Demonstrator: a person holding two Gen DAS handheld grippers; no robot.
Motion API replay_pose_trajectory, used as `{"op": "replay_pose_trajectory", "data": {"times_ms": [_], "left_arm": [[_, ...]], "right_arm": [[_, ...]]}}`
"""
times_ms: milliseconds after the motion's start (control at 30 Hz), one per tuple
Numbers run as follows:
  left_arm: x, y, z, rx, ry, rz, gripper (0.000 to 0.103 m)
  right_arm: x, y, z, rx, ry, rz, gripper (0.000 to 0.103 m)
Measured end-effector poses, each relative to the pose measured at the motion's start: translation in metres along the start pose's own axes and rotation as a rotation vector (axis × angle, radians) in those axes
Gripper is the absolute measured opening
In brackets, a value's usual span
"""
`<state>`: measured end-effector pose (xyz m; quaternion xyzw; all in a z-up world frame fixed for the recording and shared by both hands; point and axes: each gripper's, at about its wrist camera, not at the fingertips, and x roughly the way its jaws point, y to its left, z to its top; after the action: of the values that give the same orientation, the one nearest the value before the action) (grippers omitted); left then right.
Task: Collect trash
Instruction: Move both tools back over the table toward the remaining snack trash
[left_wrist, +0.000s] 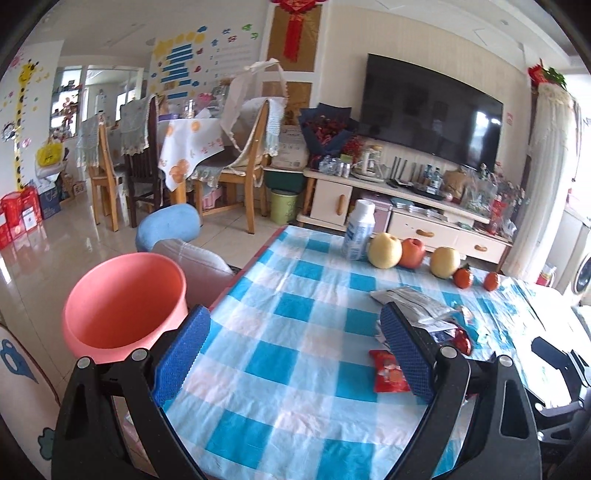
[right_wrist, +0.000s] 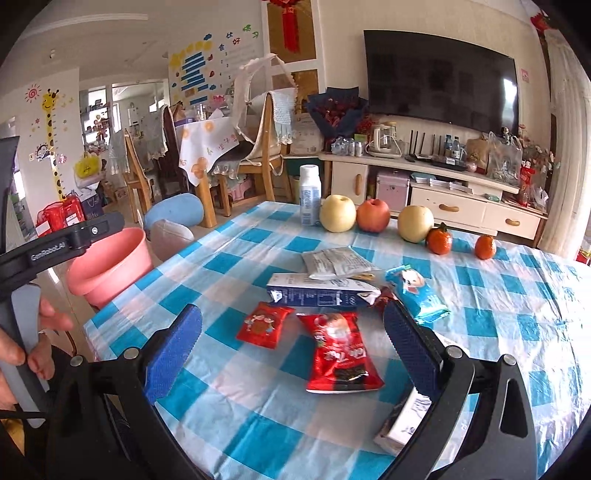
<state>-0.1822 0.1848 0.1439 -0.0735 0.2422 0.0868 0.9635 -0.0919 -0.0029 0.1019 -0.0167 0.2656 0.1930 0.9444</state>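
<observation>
Hovering over the checkered tabletop (right_wrist: 258, 424), both tongs spread w/ nothing held: right tongs (right_wrist: 291, 343) above a big red wrapper (right_wrist: 341, 354), left tongs (left_wrist: 295, 350) nr the left edge. Wrappers and a carton (right_wrist: 321, 295) lie mid-tabletop; pink bin (left_wrist: 122, 299) on the floor beside the left edge.

Bright daylight — fisheye-warped, vignetted edges

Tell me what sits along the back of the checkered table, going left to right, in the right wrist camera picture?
White bottle → yellow pear → red apple → second yellow pear → tangerine with a leaf → second tangerine.
</observation>
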Motion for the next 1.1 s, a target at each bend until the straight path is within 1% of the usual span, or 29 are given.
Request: {"op": "replay_pose_trajectory", "data": {"times_ms": [100,300,400,500,633,733,800,967,1100], "left_arm": [[-0.010,-0.016,0.002,0.024,0.000,-0.023,0.092],[-0.027,-0.043,0.007,0.068,-0.001,-0.035,0.092],[-0.028,-0.057,0.007,0.095,0.018,-0.033,0.092],[-0.023,-0.072,0.005,0.121,0.051,-0.059,0.092],[-0.005,-0.091,-0.001,0.147,0.120,-0.118,0.092],[0.012,-0.100,-0.009,0.156,0.179,-0.160,0.092],[0.024,-0.105,-0.016,0.149,0.222,-0.198,0.092],[0.062,-0.112,-0.044,0.168,0.314,-0.175,0.092],[0.094,-0.109,-0.059,0.142,0.365,-0.150,0.092]], "right_arm": [[-0.004,-0.014,-0.002,0.014,0.008,0.003,0.099],[-0.019,-0.043,-0.004,0.034,-0.009,-0.018,0.099],[-0.025,-0.063,-0.004,0.076,-0.010,-0.022,0.099],[-0.030,-0.081,-0.002,0.100,-0.014,-0.035,0.099],[-0.033,-0.109,-0.002,0.165,-0.007,-0.051,0.099],[-0.030,-0.130,-0.005,0.223,0.024,-0.051,0.099],[-0.027,-0.138,-0.007,0.234,0.044,-0.071,0.099],[-0.012,-0.150,-0.015,0.262,0.126,-0.083,0.099],[-0.002,-0.158,-0.023,0.309,0.175,-0.053,0.099]]}}
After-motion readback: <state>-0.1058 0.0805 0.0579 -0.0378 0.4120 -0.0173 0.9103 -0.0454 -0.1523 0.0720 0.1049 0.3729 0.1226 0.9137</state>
